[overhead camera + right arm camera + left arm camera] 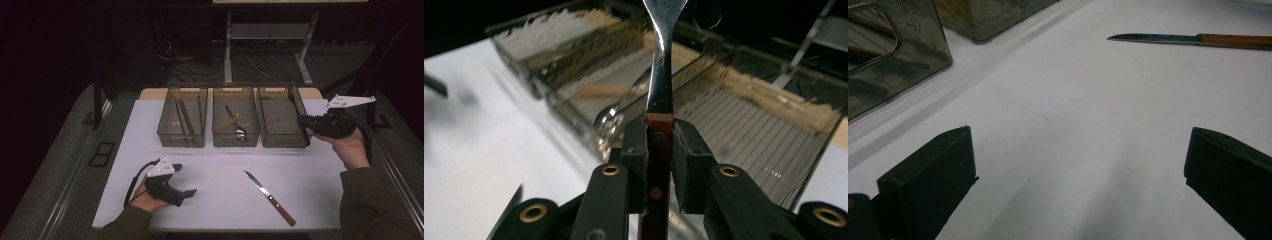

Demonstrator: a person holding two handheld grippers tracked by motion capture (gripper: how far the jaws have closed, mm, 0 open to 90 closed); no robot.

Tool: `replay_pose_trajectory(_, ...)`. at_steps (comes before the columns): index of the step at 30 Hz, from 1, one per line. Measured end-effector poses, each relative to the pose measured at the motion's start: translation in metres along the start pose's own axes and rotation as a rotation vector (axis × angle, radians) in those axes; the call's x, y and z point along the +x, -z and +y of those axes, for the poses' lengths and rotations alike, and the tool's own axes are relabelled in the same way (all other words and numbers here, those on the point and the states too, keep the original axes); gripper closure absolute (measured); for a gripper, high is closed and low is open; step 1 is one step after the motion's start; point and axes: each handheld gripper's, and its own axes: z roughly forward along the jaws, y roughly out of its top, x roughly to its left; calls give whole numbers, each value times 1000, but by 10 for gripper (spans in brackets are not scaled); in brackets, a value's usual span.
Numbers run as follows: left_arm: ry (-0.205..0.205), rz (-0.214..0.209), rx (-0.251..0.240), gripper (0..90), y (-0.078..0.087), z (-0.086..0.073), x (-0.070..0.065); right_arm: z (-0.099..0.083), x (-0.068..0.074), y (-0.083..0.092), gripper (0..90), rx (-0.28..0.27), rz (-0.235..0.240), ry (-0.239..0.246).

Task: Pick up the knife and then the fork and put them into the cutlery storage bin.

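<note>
Right hand-held gripper (pixel 659 150) clamps a fork (pixel 659 75) by its reddish-brown riveted wooden handle, the shiny steel neck sticking up past the pads, tines cut off at the frame top. Fork sits over the right-hand bin (pixel 280 125) of three smoky clear ones, at its right wall. Left hand-held gripper (pixel 185 192) gapes wide with nothing between its jaws, low on the white worktop (pixel 220 170), well apart from that bin; a wood-handled knife (pixel 270 197) lies in front of the bin.
</note>
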Motion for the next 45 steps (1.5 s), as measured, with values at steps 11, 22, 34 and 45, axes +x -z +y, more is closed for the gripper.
replay_pose_trajectory(11,2,-8,0,0,-1,0,0,19,-26,-16,775,-31,-62,-41)
replay_pose_trajectory(22,-5,-15,1,0,-1,0,0,10,-48,-44,776,40,-121,-94)
replay_pose_trajectory(34,-10,-20,2,0,-1,0,-1,-17,-55,-69,776,154,-158,-123)
replay_pose_trajectory(45,-13,-25,3,0,-2,0,-1,-26,-55,-74,774,220,-168,-110)
